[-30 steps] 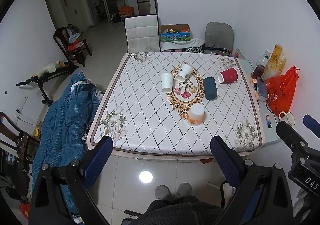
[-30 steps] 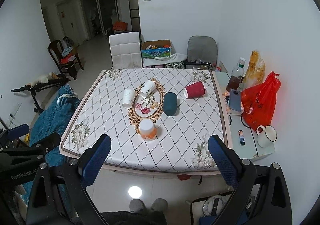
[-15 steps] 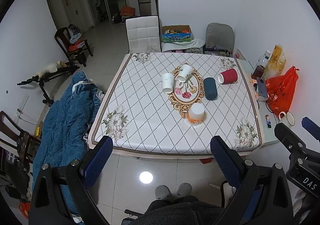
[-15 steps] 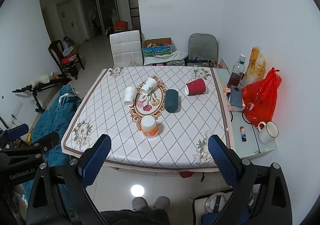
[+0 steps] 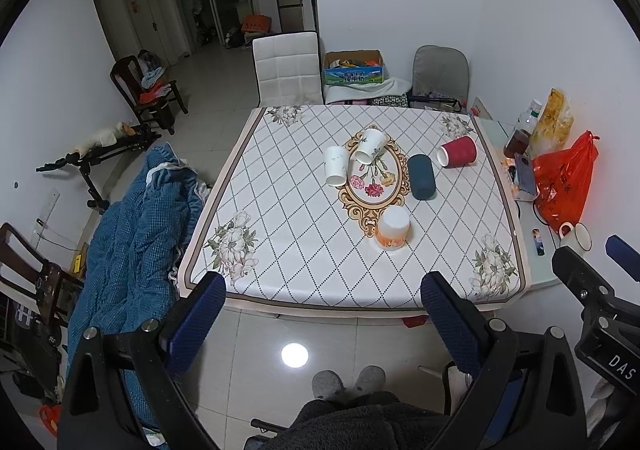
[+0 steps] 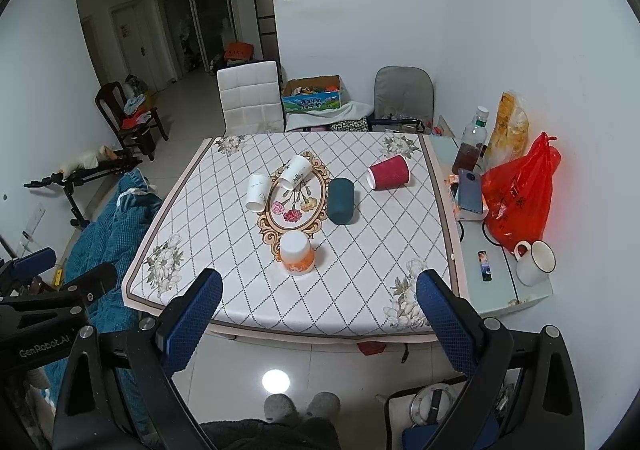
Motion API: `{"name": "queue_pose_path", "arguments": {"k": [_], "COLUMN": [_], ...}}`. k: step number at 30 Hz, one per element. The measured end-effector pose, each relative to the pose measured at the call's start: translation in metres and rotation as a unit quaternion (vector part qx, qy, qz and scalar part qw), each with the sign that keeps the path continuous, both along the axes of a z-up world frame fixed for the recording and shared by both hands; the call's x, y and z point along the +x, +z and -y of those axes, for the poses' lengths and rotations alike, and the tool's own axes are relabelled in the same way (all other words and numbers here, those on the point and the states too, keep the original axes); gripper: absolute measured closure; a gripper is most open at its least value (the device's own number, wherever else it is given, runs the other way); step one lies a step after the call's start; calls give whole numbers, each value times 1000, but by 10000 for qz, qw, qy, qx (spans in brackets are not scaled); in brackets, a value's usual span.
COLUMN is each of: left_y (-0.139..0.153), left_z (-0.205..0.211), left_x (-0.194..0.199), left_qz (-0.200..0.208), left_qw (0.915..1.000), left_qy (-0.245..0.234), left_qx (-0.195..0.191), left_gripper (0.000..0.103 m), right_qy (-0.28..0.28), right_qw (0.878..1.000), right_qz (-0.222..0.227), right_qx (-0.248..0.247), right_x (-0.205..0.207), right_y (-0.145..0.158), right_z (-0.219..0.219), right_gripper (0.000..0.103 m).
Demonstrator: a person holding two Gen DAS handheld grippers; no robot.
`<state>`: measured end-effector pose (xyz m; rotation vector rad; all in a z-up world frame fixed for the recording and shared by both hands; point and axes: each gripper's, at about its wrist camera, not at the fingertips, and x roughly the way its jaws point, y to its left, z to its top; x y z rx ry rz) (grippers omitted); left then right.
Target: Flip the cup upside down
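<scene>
My left gripper (image 5: 320, 324) and right gripper (image 6: 318, 314) gape wide, empty, short of the table (image 6: 240, 302). Five cups there: orange cup (image 6: 296, 252) already inverted nearest; white cups (image 6: 257, 191), teal cup (image 6: 341, 200), red cup (image 6: 389, 172) on their sides.

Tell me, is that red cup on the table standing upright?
No, the red cup lies on its side on the table, its open mouth facing left.

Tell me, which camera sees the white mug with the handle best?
The right wrist view. There the white mug shows whole, handle and open top, beside the red bag. The left wrist view catches only part of it, small, behind the right gripper.
</scene>
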<state>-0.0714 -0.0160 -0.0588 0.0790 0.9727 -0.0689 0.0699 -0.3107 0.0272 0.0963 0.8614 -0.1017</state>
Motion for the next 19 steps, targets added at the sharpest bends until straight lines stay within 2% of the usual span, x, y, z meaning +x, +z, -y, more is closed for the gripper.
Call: {"name": "queue_pose_path", "arguments": {"k": [19], "left_y": [2], "left_z": [-1], "left_x": [-2], "left_qz": [25], "left_qw": [10000], "left_qy": [-23], "left_qx": [18], "left_gripper": [3], "right_qy": [-43], "right_qw": [9999], "right_qz": [-82], "right_qx": [79], "right_x": [-5], "right_y": [-7], "right_z": [5], "right_gripper": [4]}}
